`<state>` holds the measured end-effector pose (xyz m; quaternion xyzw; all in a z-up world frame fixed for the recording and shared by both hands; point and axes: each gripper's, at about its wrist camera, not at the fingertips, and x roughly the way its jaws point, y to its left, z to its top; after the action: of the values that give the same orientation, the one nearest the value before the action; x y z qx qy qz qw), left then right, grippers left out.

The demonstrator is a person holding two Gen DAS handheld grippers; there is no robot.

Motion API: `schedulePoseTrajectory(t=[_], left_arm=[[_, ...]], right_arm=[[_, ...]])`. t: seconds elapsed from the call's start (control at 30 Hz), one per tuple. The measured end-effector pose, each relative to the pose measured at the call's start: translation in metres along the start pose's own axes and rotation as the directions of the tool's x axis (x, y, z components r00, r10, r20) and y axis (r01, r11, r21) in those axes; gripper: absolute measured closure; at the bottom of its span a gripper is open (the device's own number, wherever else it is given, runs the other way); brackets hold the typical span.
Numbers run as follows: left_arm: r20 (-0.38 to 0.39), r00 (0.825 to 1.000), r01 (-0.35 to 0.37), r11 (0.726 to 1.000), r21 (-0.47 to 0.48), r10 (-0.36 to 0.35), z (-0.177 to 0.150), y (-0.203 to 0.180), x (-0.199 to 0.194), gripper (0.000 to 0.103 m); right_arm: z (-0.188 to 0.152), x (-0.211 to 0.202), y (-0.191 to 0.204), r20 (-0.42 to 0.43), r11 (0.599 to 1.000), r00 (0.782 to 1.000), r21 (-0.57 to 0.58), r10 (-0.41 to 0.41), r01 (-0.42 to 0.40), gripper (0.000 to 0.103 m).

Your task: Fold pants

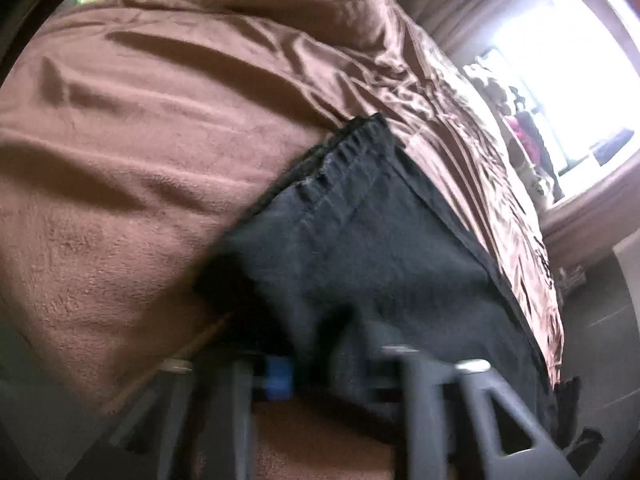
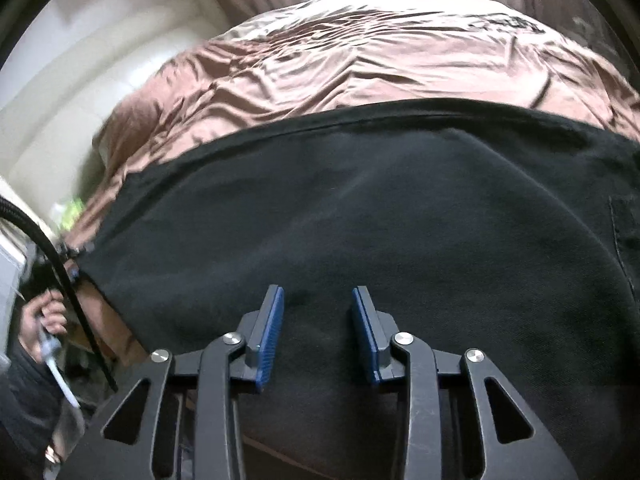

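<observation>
Since the pants [image 2: 360, 200] look soft and limp, we'd pinch an edge; right gripper [image 2: 318, 334] gapes, left gripper [image 1: 320, 372] too blurred to tell.

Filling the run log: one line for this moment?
pants flat on blanket | right gripper open over pants | left gripper blurred

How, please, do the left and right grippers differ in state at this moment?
The right gripper has its jaws apart above the black pants, gripping nothing; the left gripper is blurred, with pants fabric bunched over its jaws. The right's blue pads show fully; the left shows one. Both are at the pants' near edge on the brown blanket.
</observation>
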<state>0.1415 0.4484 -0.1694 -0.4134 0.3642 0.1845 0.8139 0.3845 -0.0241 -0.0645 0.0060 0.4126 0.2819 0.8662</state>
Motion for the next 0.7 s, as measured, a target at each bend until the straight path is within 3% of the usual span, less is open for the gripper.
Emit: schedulePoseTrajectory(t=[0.1,0.23,0.37,0.53,0.7], left_arm=[[0.026,0.999,0.038,0.998,-0.042,-0.037,0.007,0.01,-0.007,0.098],[0.062,0.997,0.05,0.998,-0.034,-0.047,0.014,0.001,-0.02,0.099],[0.106,0.989,0.105,0.994,-0.042,-0.1,0.024,-0.012,-0.034,0.099],[0.147,0.978,0.15,0.988,-0.021,-0.145,0.037,-0.033,-0.054,0.099],[0.166,0.968,0.19,0.982,-0.006,-0.186,0.046,-0.047,-0.066,0.099]], right_arm=[[0.0,0.001,0.009,-0.001,0.999,0.999,-0.008,0.047,-0.047,0.077],[0.015,-0.003,0.017,0.01,0.998,1.0,-0.054,-0.012,0.013,0.077],[0.027,-0.003,0.019,0.013,0.998,0.999,-0.046,-0.034,0.035,0.078],[0.023,0.024,0.026,-0.076,0.999,0.997,-0.038,-0.033,0.03,0.096],[0.002,0.027,0.035,-0.142,0.997,0.99,-0.077,-0.022,0.011,0.097]])
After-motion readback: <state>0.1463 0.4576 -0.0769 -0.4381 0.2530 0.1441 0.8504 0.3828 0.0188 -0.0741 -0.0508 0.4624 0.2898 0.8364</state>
